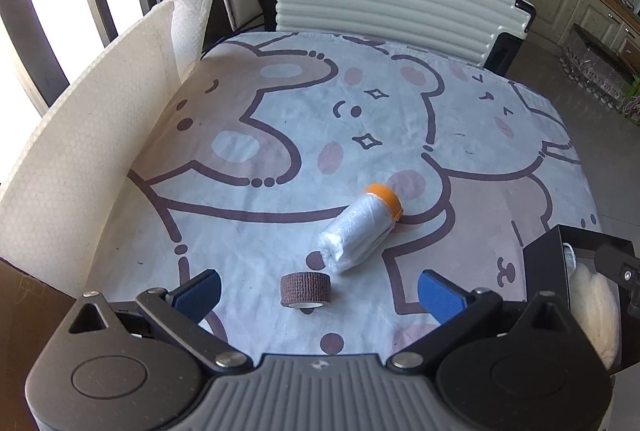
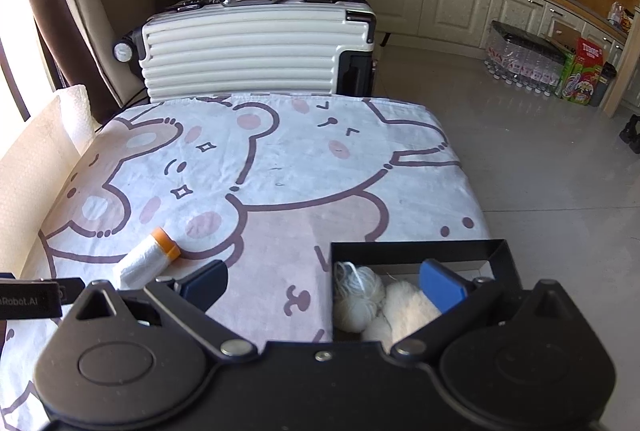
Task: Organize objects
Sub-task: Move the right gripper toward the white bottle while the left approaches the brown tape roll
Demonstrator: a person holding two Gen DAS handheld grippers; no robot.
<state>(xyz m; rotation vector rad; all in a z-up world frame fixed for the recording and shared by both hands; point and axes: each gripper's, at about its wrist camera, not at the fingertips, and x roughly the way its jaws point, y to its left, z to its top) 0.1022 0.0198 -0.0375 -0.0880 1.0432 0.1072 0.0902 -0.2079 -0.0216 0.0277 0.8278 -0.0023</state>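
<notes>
— Blue pads on the left gripper (image 1: 318, 293): how do they stand?

— Spread wide, nothing between them. The brown roll of bandage tape (image 1: 306, 290) lies on the bear-print cloth (image 1: 280, 135) in the gap, nearer the left pad than the right, and touches neither pad.

— What lies beyond it?

— A plastic-wrapped roll with an orange cap (image 1: 361, 229), on its side, just past the tape and slightly right, cap pointing far-right. The two look just apart.

— And the right gripper (image 2: 324, 287)?

— Also spread wide, gripping nothing. Its right finger (image 2: 442, 285) hangs over the black box (image 2: 416, 249) at the near right corner of the table; whether it touches what is inside, I cannot tell. Its left finger (image 2: 206, 285) is over bare cloth.

— What does the box hold?

— A ball of white yarn (image 2: 356, 297) on its left side, and a fluffier white ball (image 2: 408, 305) beside it, the two touching.

— Anything else around?

— A white foam sheet (image 1: 80, 151) stands along the left edge of the table. A ribbed white suitcase (image 2: 256, 43) lies on its side just past the far edge. From the right wrist view, the orange-capped roll shows at near left, well apart from the box.
</notes>
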